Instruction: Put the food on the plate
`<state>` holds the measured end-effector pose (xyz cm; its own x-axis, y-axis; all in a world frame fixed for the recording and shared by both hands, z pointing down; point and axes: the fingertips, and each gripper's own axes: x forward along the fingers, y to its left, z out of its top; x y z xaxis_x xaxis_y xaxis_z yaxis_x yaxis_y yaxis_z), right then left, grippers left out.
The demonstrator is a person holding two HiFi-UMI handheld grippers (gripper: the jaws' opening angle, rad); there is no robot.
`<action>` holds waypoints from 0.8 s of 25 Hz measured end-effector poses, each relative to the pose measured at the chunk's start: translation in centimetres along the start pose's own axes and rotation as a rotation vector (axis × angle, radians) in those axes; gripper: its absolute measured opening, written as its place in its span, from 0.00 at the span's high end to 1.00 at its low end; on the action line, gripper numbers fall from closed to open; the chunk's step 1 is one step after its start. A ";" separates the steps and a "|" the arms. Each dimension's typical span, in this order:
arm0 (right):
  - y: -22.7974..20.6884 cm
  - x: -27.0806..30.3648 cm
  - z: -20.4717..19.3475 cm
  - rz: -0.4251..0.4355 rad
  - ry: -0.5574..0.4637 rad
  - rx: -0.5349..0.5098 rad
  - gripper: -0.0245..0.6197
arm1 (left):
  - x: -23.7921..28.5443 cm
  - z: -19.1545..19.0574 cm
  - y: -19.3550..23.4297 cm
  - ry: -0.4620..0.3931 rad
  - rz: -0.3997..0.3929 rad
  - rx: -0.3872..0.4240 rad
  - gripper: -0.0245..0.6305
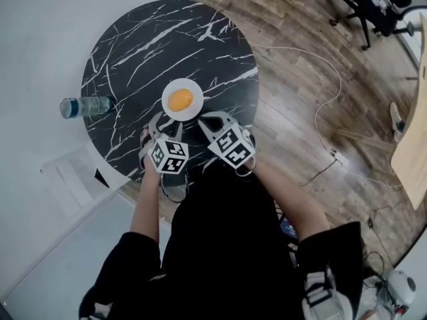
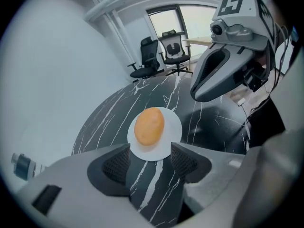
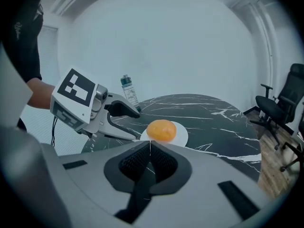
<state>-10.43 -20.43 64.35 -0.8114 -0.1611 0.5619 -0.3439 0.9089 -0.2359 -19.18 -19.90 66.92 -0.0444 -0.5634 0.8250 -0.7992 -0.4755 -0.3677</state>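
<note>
Round orange bun-like food (image 1: 180, 100) on small white plate (image 1: 193, 111), black marble-patterned round table (image 1: 133, 52), left gripper (image 2: 150, 159) jaws apart and empty, right gripper (image 3: 150, 146) jaws pressed together, empty.

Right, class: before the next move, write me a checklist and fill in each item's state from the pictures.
1. Food sits on the plate: ok.
2. Left tongs open, nothing between them: ok.
3. Right tongs shut, holding nothing: ok.
4. Plate lies wholly on the table, away from its edge: ok.
5. Bottle stands apart from the plate: ok.
6. No more food hidden under the tongs: cannot tell.
</note>
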 end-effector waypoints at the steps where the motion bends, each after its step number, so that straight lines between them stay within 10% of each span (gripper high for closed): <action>1: 0.4 0.0 0.1 0.000 -0.003 -0.006 0.97 | -0.4 -0.4 -0.1 -0.003 0.001 -0.019 0.56; 7: 2.7 0.1 2.0 -0.033 -0.048 -0.048 0.97 | -2.8 -0.7 0.1 -0.051 0.005 -0.149 0.58; 14: 5.6 -1.3 5.4 -0.082 -0.107 -0.131 0.97 | -7.9 -1.3 1.3 -0.177 0.075 -0.363 0.93; 20: 7.4 -3.1 7.8 -0.153 -0.149 -0.227 0.97 | -12.0 -1.9 1.9 -0.295 0.081 -0.515 0.96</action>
<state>-14.17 -16.21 54.65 -0.8246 -0.3421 0.4506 -0.3666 0.9297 0.0350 -21.31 -12.74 57.16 -0.0081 -0.7829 0.6221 -0.9912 -0.0758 -0.1083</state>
